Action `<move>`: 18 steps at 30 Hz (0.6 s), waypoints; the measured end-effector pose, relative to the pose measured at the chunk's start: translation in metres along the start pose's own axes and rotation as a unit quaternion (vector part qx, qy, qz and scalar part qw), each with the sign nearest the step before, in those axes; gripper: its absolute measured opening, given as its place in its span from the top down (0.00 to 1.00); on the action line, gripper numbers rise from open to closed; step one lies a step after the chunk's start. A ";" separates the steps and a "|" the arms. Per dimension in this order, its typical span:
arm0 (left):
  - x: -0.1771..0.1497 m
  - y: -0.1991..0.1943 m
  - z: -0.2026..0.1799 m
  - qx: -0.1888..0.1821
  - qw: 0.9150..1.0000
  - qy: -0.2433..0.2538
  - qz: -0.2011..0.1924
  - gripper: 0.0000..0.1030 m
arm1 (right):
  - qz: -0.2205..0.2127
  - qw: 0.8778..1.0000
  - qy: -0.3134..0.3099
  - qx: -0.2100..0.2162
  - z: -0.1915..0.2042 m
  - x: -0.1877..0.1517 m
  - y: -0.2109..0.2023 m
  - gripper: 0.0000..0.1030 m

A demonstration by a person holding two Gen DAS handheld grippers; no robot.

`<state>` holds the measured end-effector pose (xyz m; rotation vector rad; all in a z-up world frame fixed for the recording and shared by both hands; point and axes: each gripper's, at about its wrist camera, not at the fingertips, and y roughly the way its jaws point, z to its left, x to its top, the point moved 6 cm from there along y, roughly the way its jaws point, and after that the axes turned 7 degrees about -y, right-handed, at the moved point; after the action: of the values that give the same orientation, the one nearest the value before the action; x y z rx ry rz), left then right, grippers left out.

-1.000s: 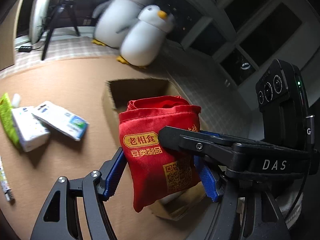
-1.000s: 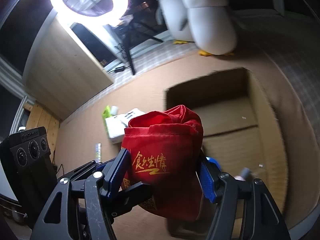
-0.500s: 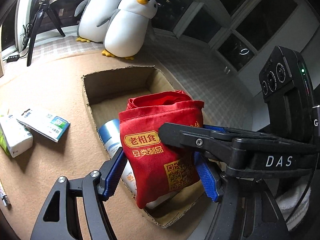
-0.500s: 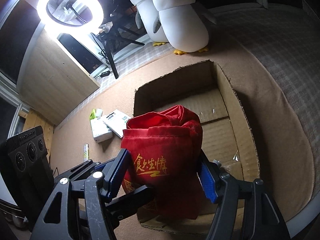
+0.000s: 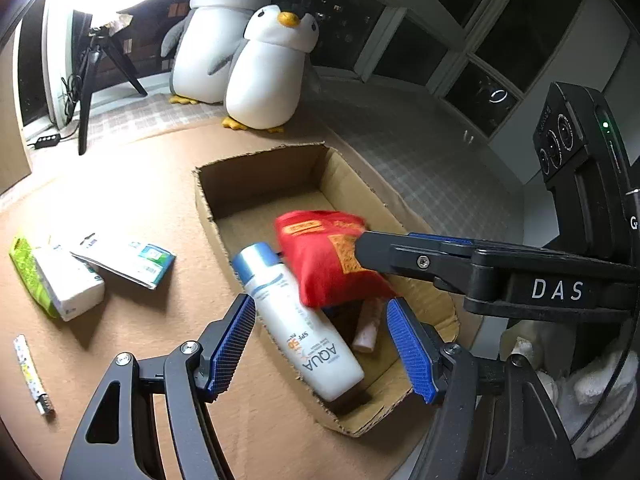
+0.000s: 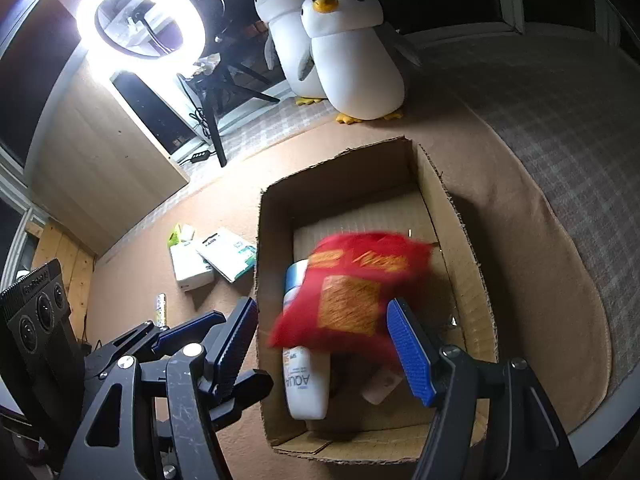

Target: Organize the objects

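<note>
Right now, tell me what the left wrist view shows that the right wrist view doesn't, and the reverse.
Left wrist only: dark window panes and white cloth at the right edge. Right wrist only: the whole ring light and a wooden cabinet. Both: the blurred red pouch over the cardboard box, free of the open grippers, a white bottle inside, two plush penguins, and packets on the mat.

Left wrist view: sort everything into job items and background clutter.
Job: red pouch, white bottle, cardboard box, tissue pack, flat packet, small tube.
Clutter: plush penguins, ring light tripod.
</note>
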<state>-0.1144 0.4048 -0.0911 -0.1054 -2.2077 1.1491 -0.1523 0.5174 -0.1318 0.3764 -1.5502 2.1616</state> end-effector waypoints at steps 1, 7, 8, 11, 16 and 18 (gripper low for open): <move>0.000 -0.002 0.002 0.002 1.000 0.000 -0.001 0.30 | -0.001 1.000 -0.001 0.000 0.001 0.000 -0.001 0.38; 0.002 -0.017 0.025 0.024 1.000 -0.007 -0.008 0.30 | -0.010 1.000 -0.010 -0.010 0.013 -0.005 -0.007 0.38; 0.003 -0.020 0.033 0.030 0.999 -0.012 -0.009 0.30 | -0.011 1.000 -0.013 -0.012 0.015 -0.006 -0.008 0.38; 0.006 -0.029 0.057 0.048 0.998 -0.029 -0.013 0.30 | -0.016 0.999 -0.022 -0.018 0.023 -0.011 -0.012 0.38; 0.018 -0.046 0.106 0.081 0.994 -0.071 -0.024 0.30 | -0.018 1.000 -0.024 -0.009 0.035 -0.020 -0.016 0.38; 0.024 -0.051 0.124 0.096 0.992 -0.083 -0.029 0.30 | -0.015 1.000 -0.025 -0.005 0.040 -0.025 -0.016 0.38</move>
<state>-0.1933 0.2938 -0.0918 0.1381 -2.2132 1.3731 -0.1244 0.4794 -0.1172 0.4501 -1.5716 2.1349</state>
